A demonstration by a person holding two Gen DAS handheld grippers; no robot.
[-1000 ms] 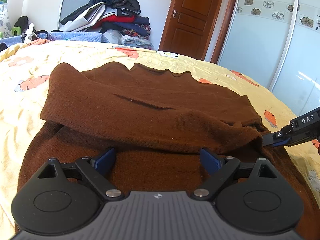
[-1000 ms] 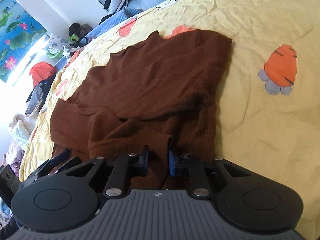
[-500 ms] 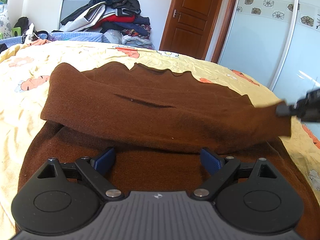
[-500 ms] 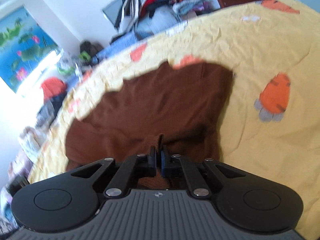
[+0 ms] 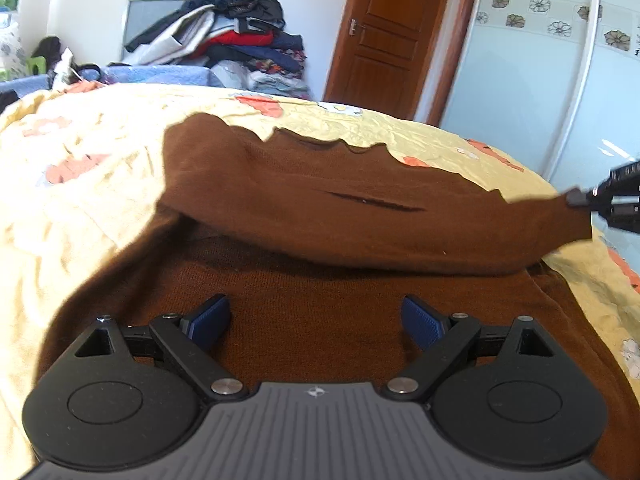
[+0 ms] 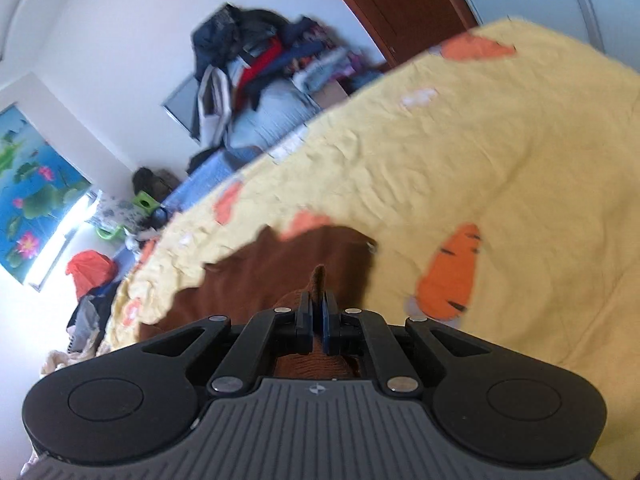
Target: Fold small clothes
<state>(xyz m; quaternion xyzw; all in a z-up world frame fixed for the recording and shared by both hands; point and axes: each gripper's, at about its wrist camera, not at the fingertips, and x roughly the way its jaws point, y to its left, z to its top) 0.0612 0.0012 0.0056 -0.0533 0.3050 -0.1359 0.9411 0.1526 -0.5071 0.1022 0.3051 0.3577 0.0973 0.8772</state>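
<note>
Brown garment [image 5: 320, 216] on the bed [image 5: 80, 184] — half folded. Right tongs [image 6: 319, 312] pinch its corner; left tongs [image 5: 316, 320] gape empty — folds remain.

Left gripper [image 5: 316, 316] gapes wide; right gripper [image 6: 319, 312] pinched closed.

Matt brown knit sweater [image 5: 320, 208]; crinkled yellow cotton sheet [image 5: 80, 184]; glossy wooden door [image 5: 384, 36]; matt black plastic gripper [image 5: 316, 320], ribbed blue pads [image 5: 210, 316].
</note>
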